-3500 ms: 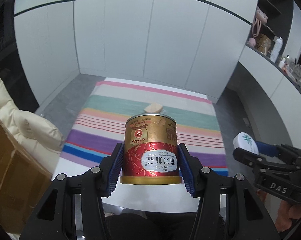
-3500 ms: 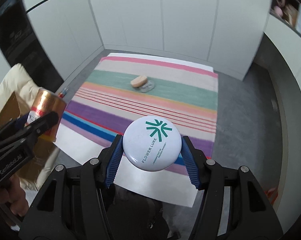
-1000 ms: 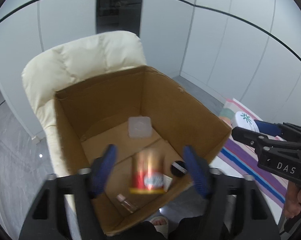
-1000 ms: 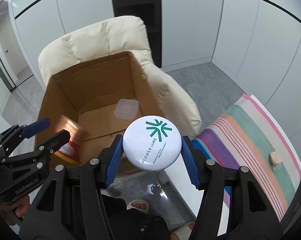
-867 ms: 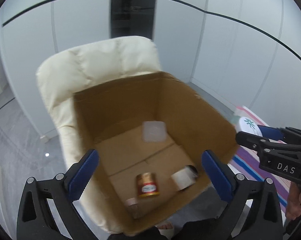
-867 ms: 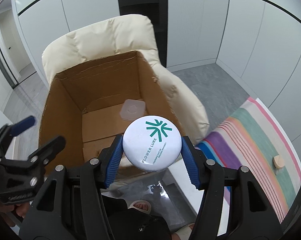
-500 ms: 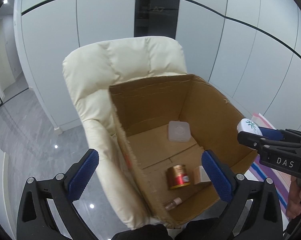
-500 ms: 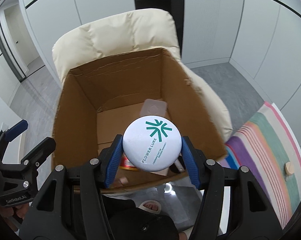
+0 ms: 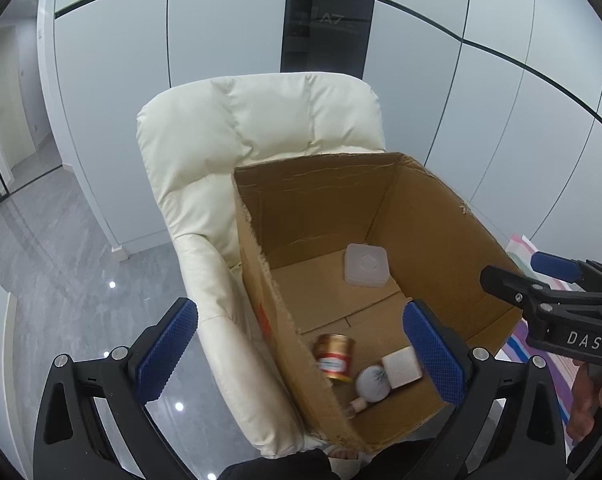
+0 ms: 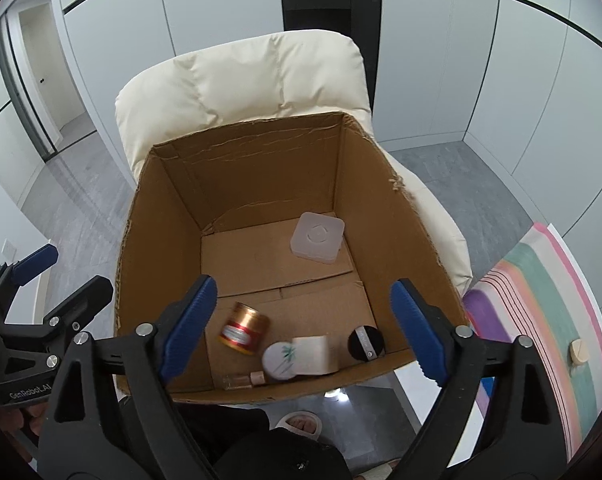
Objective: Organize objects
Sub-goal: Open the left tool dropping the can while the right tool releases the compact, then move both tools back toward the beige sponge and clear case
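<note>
Objects, a gold can (image 10: 243, 330) and white disc (image 10: 281, 360) among them, are seen in the box (image 10: 237, 172) below both empty tools, the left (image 9: 299, 354) wide, the right (image 10: 301, 320) opening.

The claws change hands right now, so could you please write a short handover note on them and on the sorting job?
Left claw: open, empty, beside the cardboard box.
Right claw: jaws opening, nothing between them, above the box.
In the box: gold can on its side, white round jar, pale block, black round item, small bottle, square white container.
Done: can and jar are in.
Left: one small beige piece lies on the striped cloth.
</note>
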`<action>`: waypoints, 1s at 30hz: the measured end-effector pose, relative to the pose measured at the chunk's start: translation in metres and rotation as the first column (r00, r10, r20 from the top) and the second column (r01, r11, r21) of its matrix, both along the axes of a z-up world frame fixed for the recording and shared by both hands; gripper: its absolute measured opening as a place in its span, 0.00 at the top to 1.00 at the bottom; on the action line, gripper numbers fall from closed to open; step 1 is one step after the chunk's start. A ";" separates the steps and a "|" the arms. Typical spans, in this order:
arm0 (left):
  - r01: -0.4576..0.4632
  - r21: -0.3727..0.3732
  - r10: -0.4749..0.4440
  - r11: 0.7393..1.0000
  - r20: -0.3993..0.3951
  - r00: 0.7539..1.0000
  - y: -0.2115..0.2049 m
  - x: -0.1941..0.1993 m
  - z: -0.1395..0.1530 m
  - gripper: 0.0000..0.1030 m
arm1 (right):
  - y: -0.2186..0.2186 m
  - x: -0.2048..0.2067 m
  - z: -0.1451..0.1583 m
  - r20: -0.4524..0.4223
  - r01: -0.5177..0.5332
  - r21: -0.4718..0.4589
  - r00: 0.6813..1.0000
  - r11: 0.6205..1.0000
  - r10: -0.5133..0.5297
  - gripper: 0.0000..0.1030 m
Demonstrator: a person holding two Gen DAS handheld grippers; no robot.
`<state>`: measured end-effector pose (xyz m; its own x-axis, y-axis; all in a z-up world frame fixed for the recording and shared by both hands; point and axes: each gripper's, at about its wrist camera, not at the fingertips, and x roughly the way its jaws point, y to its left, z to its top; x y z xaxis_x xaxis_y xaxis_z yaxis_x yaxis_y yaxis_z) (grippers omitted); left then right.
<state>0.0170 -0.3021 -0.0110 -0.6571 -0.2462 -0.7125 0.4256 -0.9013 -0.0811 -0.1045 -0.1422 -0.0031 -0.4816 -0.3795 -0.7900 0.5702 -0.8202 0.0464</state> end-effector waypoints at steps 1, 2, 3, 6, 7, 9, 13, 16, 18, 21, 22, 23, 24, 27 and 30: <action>0.004 -0.003 -0.004 1.000 0.000 1.000 0.002 -0.002 0.000 0.00 | 0.002 -0.001 0.000 -0.001 0.005 0.002 1.000 1.000 -0.005 0.06; 0.005 -0.004 -0.005 1.000 0.001 1.000 0.004 -0.003 0.000 0.00 | 0.005 -0.001 0.000 -0.003 0.012 0.005 1.000 1.000 -0.012 0.05; 0.005 -0.004 -0.005 1.000 0.001 1.000 0.006 -0.004 0.000 0.00 | 0.008 -0.003 -0.001 -0.005 0.018 0.007 1.000 1.000 -0.018 0.04; 0.014 -0.004 -0.014 1.000 0.003 1.000 0.012 -0.010 -0.001 0.00 | 0.019 -0.005 0.000 -0.008 0.040 0.012 0.999 0.999 -0.040 0.03; 0.016 -0.004 -0.016 1.000 0.003 1.000 0.014 -0.012 -0.001 0.00 | 0.024 -0.006 0.001 -0.011 0.048 0.009 0.999 0.999 -0.048 0.02; 0.027 -0.005 -0.027 1.000 0.005 1.000 0.020 -0.017 -0.001 0.00 | 0.034 -0.008 0.002 -0.013 0.073 0.002 0.997 0.997 -0.073 0.01; 0.059 -0.007 -0.059 0.998 0.004 0.998 0.037 -0.026 -0.001 0.00 | 0.054 -0.013 0.002 -0.020 0.116 -0.007 0.993 0.993 -0.116 0.00; 0.087 -0.011 -0.087 0.996 0.008 0.996 0.051 -0.033 -0.002 0.00 | 0.069 -0.016 0.002 -0.019 0.152 -0.009 0.988 0.988 -0.153 0.00; 0.103 -0.010 -0.103 0.995 0.008 0.995 0.060 -0.037 -0.001 0.00 | 0.080 -0.018 0.003 -0.017 0.171 -0.013 0.985 0.985 -0.171 0.00; 0.129 -0.010 -0.129 0.992 0.006 0.992 0.074 -0.043 0.000 0.00 | 0.097 -0.018 0.003 -0.027 0.192 -0.011 0.981 0.981 -0.193 0.00; 0.138 -0.009 -0.138 0.990 0.004 0.990 0.078 -0.045 0.000 0.00 | 0.102 -0.018 0.004 -0.028 0.199 -0.010 0.980 0.980 -0.199 0.00; 0.148 -0.008 -0.148 0.989 0.005 0.989 0.083 -0.048 0.000 0.00 | 0.108 -0.018 0.004 -0.028 0.209 -0.010 0.977 0.978 -0.210 0.00; 0.161 -0.007 -0.161 0.987 0.005 0.987 0.090 -0.051 0.000 0.00 | 0.114 -0.019 0.003 -0.026 0.222 -0.010 0.975 0.975 -0.222 0.00; 0.188 -0.007 -0.188 0.982 0.009 0.982 0.105 -0.058 0.000 0.00 | 0.134 -0.019 0.003 -0.020 0.254 -0.014 0.967 0.967 -0.255 0.00; 0.220 -0.008 -0.220 0.975 0.008 0.975 0.122 -0.066 -0.001 0.00 | 0.153 -0.019 0.002 -0.025 0.280 -0.008 0.960 0.960 -0.280 0.00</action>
<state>-0.0491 -0.1796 -0.0116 -0.6910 -0.1021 -0.7156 0.2170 -0.9736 -0.0706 -0.1233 0.0105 -0.0010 -0.5890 -0.2296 -0.7748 0.3186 -0.9471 0.0384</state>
